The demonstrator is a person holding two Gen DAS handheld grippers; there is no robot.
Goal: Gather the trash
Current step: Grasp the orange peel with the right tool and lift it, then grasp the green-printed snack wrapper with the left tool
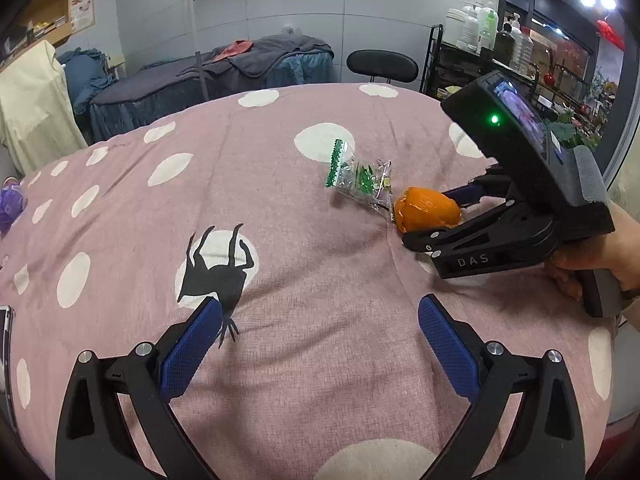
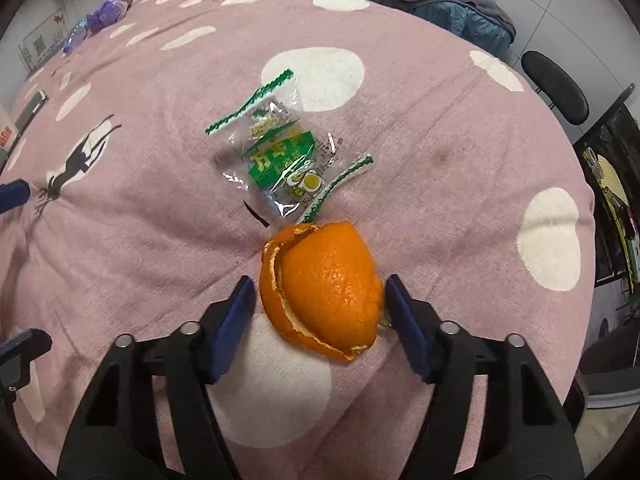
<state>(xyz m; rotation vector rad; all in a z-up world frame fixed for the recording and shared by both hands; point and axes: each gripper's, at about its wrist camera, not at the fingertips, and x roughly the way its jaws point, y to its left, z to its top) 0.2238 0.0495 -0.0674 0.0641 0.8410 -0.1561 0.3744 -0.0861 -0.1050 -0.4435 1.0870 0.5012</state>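
An orange peel [image 2: 326, 288] lies on the pink dotted tablecloth [image 2: 440, 200]. My right gripper [image 2: 318, 292] is open with its blue fingers either side of the peel, close to it but not closed. A clear and green snack wrapper [image 2: 284, 152] lies just beyond the peel. In the left wrist view the peel [image 1: 428, 206] and wrapper [image 1: 360, 178] lie at the right, with the right gripper [image 1: 432, 212] around the peel. My left gripper [image 1: 320, 312] is open and empty over the cloth, well short of them.
A purple wrapped item and a small bottle [image 2: 100, 18] lie at the far left edge of the table. A phone-like flat object [image 2: 28, 108] lies at the left edge. A black chair [image 1: 382, 66] and a shelf of bottles [image 1: 480, 28] stand beyond the table.
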